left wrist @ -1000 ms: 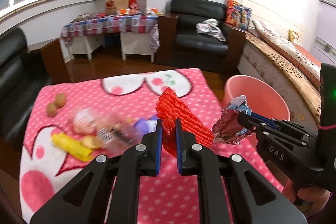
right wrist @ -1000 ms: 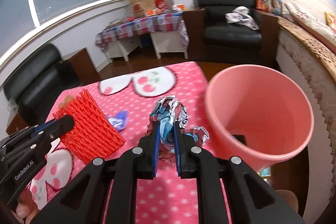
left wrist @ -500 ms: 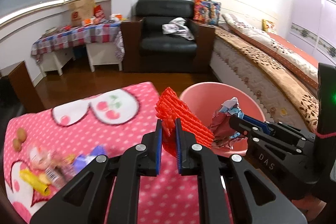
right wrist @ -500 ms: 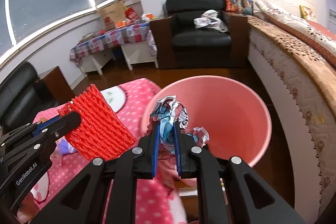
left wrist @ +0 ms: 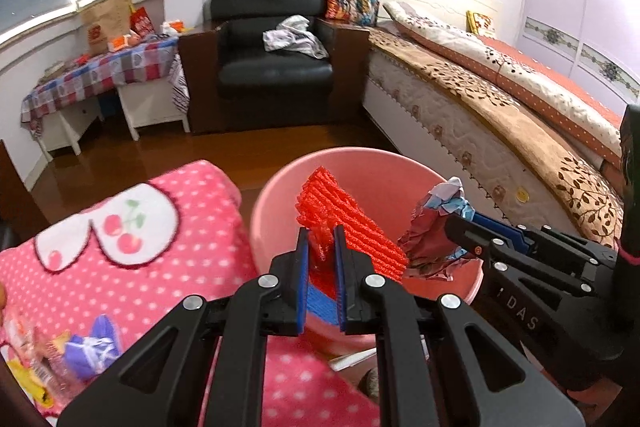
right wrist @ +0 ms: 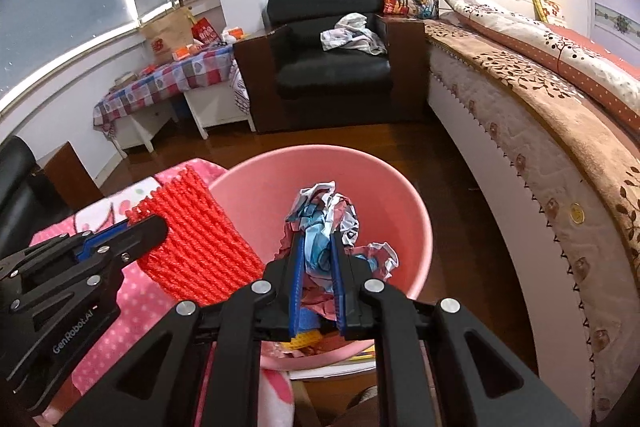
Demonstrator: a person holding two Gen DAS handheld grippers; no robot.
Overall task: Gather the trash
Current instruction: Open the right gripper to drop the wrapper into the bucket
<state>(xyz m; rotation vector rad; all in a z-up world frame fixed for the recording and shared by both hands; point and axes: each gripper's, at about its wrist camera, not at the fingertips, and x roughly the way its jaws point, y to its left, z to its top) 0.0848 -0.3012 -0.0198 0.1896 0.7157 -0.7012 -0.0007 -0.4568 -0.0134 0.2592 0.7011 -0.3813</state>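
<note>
Holding one piece of trash each, the two grippers hang over a single pink bucket. The left gripper has its jaws drawn nearly together on a red foam net, which sticks up and to the right of its fingertips, above the bucket's mouth. The right gripper is likewise pinched close on one crumpled wrapper, red, white and blue, standing up between its fingers over the middle of the bucket. In the left wrist view that wrapper sits just right of the net, close beside it; whether the two touch is hard to say. Left of the left gripper lies the tabletop under a pink dotted cloth, and at its lower left edge a small heap of leftover trash is blurred and cut off by the frame, so the count there is uncertain; one purple wrapper and something yellow can be made out. Inside the bucket, below the right gripper, something yellow and something blue show, mostly hidden behind the fingers.
</note>
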